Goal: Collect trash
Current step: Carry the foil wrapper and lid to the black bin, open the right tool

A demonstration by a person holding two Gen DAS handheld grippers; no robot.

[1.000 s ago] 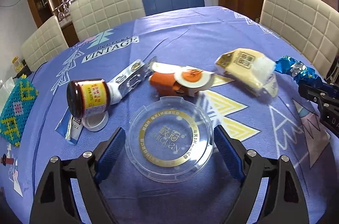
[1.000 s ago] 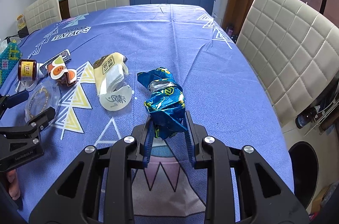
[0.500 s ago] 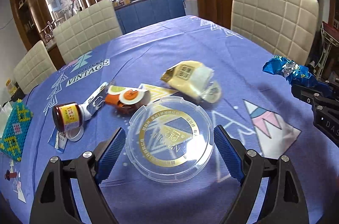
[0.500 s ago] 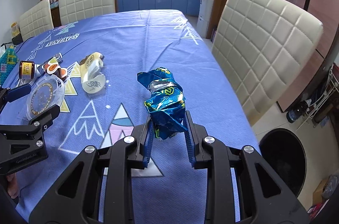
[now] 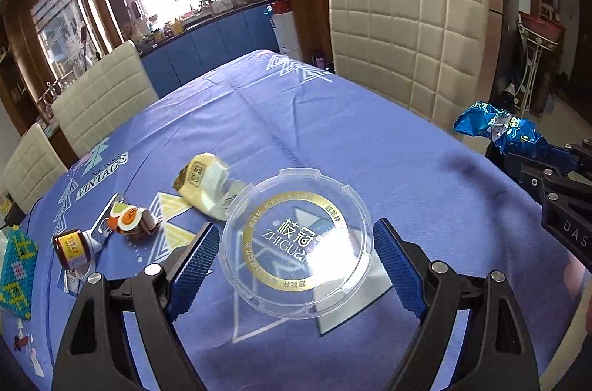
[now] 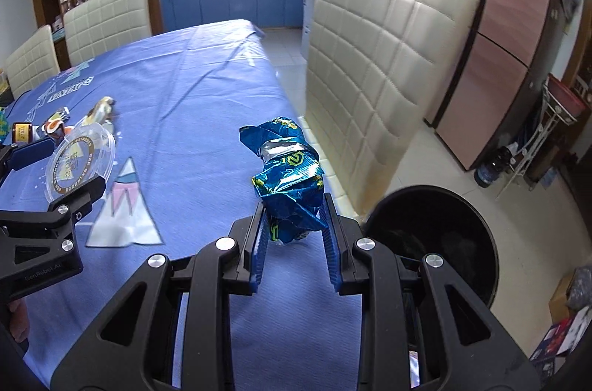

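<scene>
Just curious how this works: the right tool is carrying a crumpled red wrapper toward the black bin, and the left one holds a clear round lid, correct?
Nearly. The wrapper pinched by the right gripper is blue, not red, as the right wrist view shows. The rest holds: the black bin sits just beyond, and the left gripper holds the clear round lid.

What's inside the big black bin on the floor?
The black trash bin by the table's edge looks dark inside. Its opening faces the right wrist camera, but only shadow shows, so I can't tell whether any trash is in it. The right gripper hides its left rim.

A blue patterned tablecloth (image 5: 333, 132) was spread over the table, ringed by cream quilted chairs (image 6: 384, 65), with a pink refrigerator (image 6: 518, 32) behind.
</scene>
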